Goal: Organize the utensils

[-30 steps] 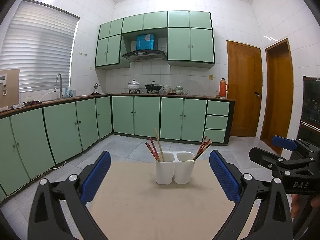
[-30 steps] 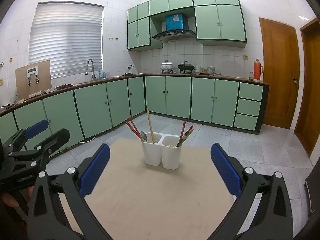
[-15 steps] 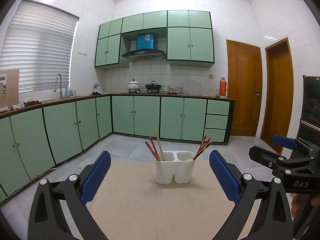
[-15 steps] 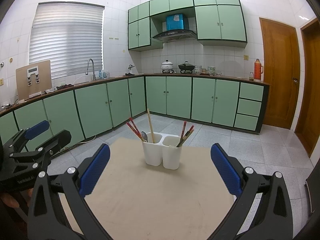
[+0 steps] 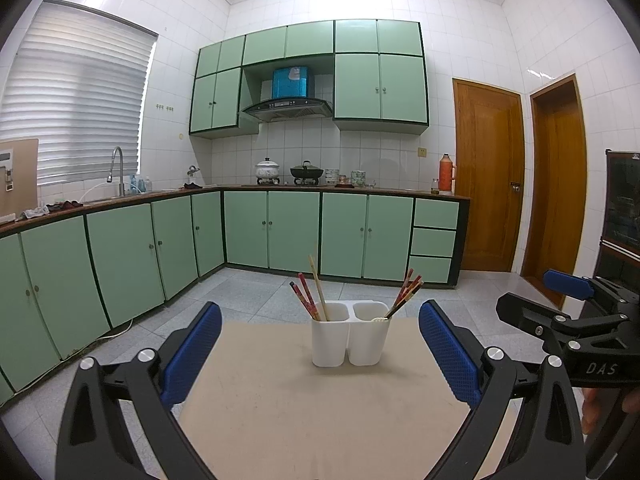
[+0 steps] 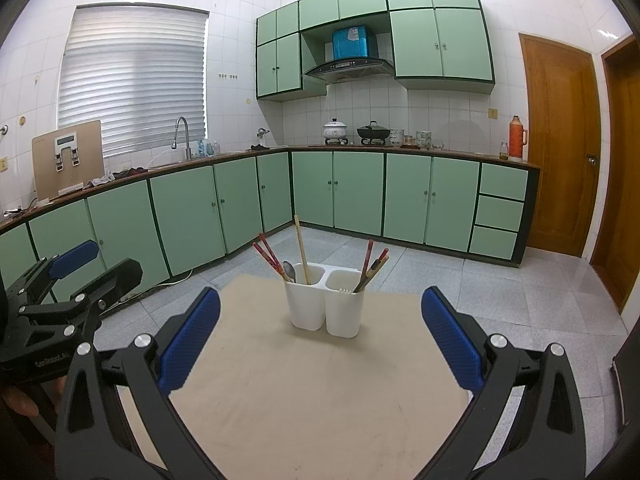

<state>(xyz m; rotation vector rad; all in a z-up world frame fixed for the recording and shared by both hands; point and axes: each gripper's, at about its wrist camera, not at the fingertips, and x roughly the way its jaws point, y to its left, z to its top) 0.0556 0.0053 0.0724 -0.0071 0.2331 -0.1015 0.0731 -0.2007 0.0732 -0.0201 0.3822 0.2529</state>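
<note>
White two-compartment utensil holder (image 5: 350,338) stands upright on the beige table (image 5: 320,412), at 12 o'clock from both tongs and well apart from them. Left gripper (image 5: 320,354) spread wide, empty. Right gripper (image 6: 320,340) likewise spread, holding nothing. Red chopsticks (image 6: 269,257) at the holder's 11 o'clock; further chopsticks (image 6: 372,267) lean toward 1 o'clock.

White two-cup holder (image 5: 350,338) is seen upright on the beige table (image 5: 280,400), chopsticks (image 5: 310,298) stuck in both cups.
</note>
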